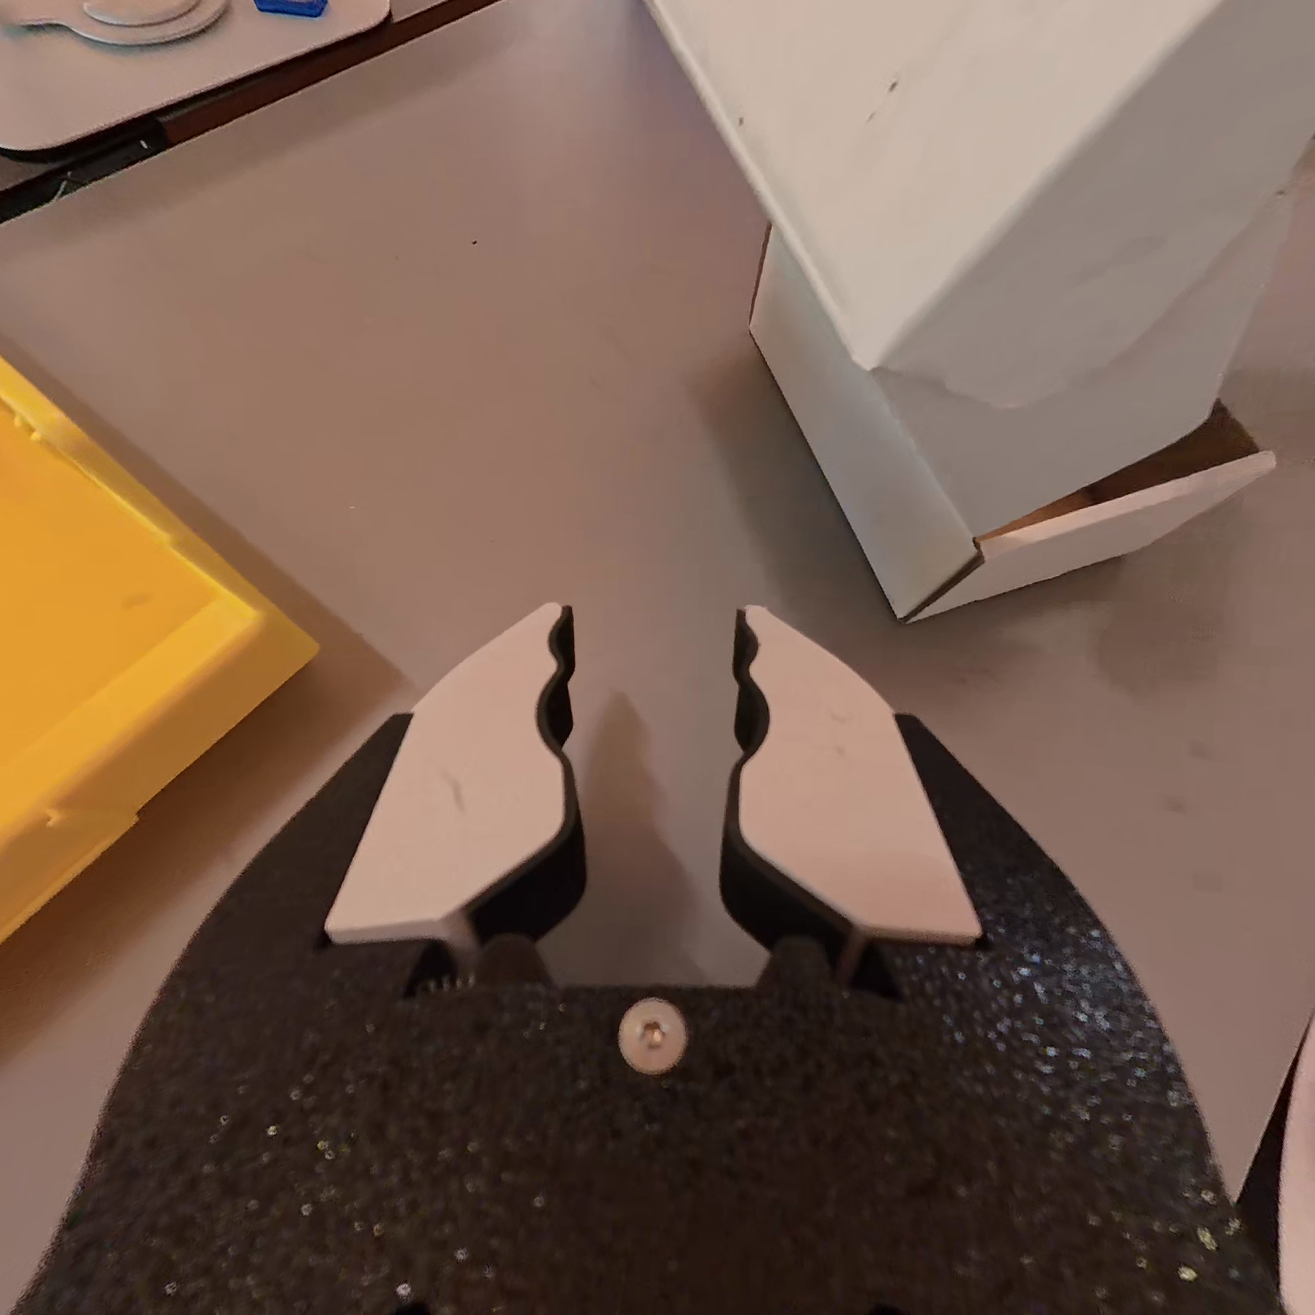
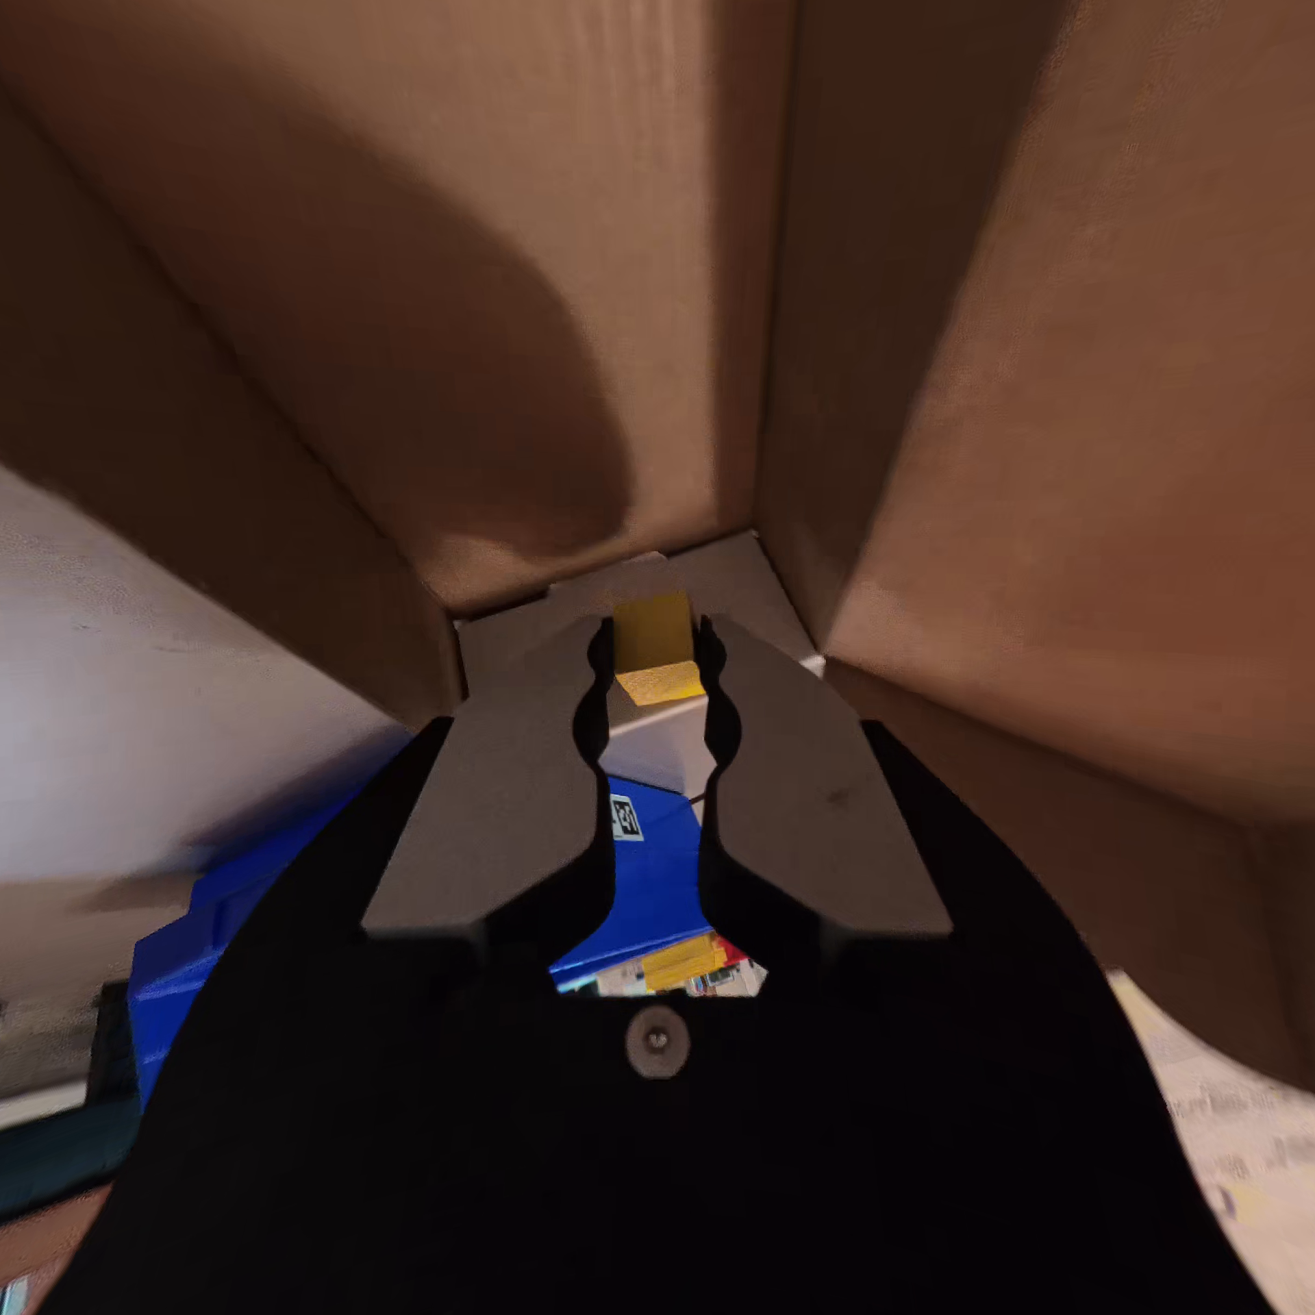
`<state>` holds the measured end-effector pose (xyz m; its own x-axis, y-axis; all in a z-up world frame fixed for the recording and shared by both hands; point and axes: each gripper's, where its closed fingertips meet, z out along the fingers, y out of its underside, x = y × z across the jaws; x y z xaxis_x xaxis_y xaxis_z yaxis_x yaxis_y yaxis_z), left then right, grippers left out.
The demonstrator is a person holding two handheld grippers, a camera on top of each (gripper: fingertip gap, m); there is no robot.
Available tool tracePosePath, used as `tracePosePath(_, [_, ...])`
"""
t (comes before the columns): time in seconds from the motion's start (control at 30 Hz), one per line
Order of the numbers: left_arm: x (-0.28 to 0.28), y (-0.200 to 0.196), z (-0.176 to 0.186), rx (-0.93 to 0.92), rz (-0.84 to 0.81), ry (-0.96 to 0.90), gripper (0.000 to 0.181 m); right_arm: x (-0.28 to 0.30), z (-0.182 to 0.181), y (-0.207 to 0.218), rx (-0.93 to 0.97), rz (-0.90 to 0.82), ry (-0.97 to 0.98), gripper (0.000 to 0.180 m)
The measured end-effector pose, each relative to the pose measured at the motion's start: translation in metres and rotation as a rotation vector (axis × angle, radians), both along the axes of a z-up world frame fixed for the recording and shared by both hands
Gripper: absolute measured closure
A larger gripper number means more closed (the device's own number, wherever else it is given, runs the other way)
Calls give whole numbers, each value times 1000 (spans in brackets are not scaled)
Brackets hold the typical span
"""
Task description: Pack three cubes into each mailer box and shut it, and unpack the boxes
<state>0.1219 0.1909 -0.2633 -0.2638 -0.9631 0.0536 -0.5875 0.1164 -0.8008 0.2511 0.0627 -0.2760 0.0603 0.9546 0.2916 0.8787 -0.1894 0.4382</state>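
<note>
In the left wrist view, my left gripper [image 1: 653,626] is open and empty above the grey table, left of a white mailer box [image 1: 996,320] whose lid hangs partly open with a brown inside showing at its right end. In the right wrist view, my right gripper [image 2: 655,640] is shut on a yellow cube [image 2: 653,647] and holds it between its fingertips in front of the brown inner walls of a mailer box [image 2: 498,284]. A white flap [image 2: 740,590] lies behind the cube.
A yellow bin [image 1: 107,640] sits at the left edge of the left wrist view. A blue bin [image 2: 655,875] lies below my right gripper, with a yellow cube [image 2: 679,964] and a red piece showing in it. Another grey table edge [image 1: 178,92] is at the top left. Spacing between my two grippers at the tips: around 20 cm.
</note>
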Motion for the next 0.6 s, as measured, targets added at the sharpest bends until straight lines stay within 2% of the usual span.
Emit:
tracePosePath(0.07, [0, 1, 1, -8, 3, -3, 139, -12, 14, 1, 86, -27, 75, 157])
tracePosePath(0.2, [0, 3, -1, -13, 9, 2, 139, -38, 50, -3, 278, -159, 357, 157])
tracePosePath(0.33, [0, 1, 0, -13, 7, 2, 139, -14, 89, -17, 487, -365, 552, 157])
tracePosePath(0.4, [0, 1, 1, -5, 3, -1, 139, 29, 98, -35, 586, -569, 542, 157])
tracePosePath(0.47, [0, 0, 1, 2, 1, 0, 139, 82, 98, -63, 681, -860, 497, 156])
tracePosePath(0.53, [0, 0, 1, 1, 1, 1, 139, 126, 89, -94, 769, -1158, 505, 156])
tracePosePath(0.6, [0, 0, 0, 3, 1, 4, 139, 160, 74, -126, 822, -1386, 461, 156])
